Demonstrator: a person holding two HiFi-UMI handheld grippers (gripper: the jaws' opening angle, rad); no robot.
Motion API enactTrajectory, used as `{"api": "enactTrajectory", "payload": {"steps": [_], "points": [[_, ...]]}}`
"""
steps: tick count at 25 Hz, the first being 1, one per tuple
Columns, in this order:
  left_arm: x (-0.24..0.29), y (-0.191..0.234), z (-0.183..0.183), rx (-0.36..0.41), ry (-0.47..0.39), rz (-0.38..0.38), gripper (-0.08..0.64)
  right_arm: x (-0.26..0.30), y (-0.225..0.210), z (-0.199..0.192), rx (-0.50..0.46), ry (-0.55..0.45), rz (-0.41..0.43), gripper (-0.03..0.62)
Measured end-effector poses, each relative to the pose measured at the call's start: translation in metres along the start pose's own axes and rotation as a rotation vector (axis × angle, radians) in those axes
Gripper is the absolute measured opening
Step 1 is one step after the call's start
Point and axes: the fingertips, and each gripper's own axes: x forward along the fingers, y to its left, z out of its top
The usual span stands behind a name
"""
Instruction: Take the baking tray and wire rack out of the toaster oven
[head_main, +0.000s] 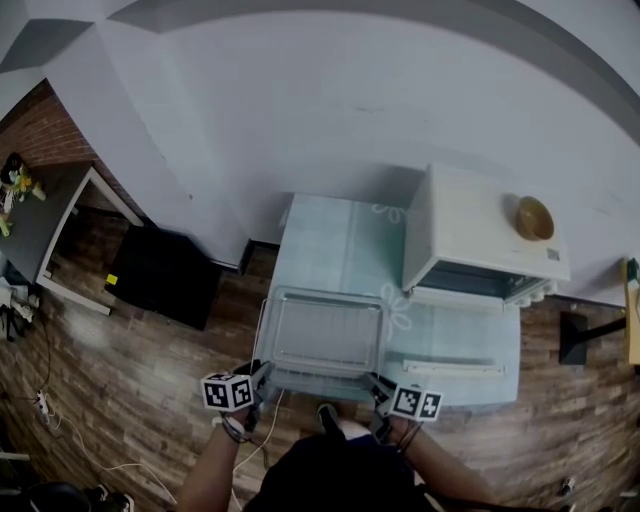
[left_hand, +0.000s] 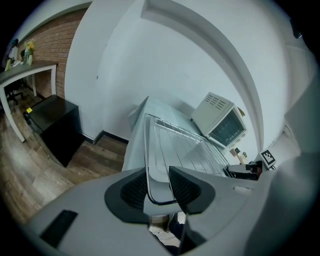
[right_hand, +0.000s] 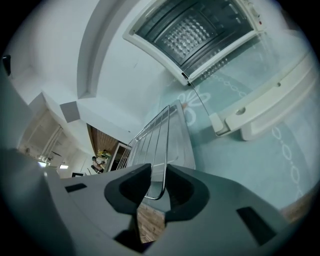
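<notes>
Both items you need are already out. They sit over the near left part of the table (head_main: 330, 245), well apart from the toaster oven (head_main: 480, 235), which stands at the back right with its door (head_main: 470, 340) dropped flat and the cavity looking empty in the right gripper view. The baking tray (head_main: 320, 382) lies level, its near edge close to the table's front edge and its left side just past the table's left edge. The wire rack (head_main: 328, 332) lies stacked on it, so they came out as one load. No view settles whether the tray's base is resting on the cloth or hanging just above it. Judged from this, removal is done. What's left is to set the load down for sure, let go and pull your hands back. Shutting the door is not asked for.

The left gripper (left_hand: 158, 185) has its jaws about half apart and clamped through the tray's thickness at the near left corner, with the rounded rim filling the gap from pad to pad. The right gripper (right_hand: 159, 185) does the same at the near right corner, one pad on the rack's corner wire and the other under the tray. You hold nothing else in either tool.
</notes>
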Motion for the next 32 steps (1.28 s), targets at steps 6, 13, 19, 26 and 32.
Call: {"api": "enactTrajectory", "payload": {"steps": [6,13,19,26,32], "points": [[0.005,0.009,-0.006,0.001,0.014,0.009,0.124,0.008,-0.008,-0.011,0.012,0.021,-0.062,0.106],[0.015,0.015,-0.009,-0.018,0.003,0.042,0.124,0.010,-0.007,-0.007,-0.010,0.019,-0.128,0.167],[0.016,0.019,-0.008,-0.038,-0.014,0.065,0.121,-0.005,-0.019,0.004,-0.069,0.056,-0.208,0.192],[0.017,0.025,-0.008,-0.024,-0.048,0.077,0.137,-0.018,-0.026,0.013,-0.093,0.016,-0.220,0.192],[0.016,0.032,-0.008,-0.012,-0.044,0.116,0.206,-0.019,-0.017,0.016,-0.113,-0.011,-0.192,0.189]]}}
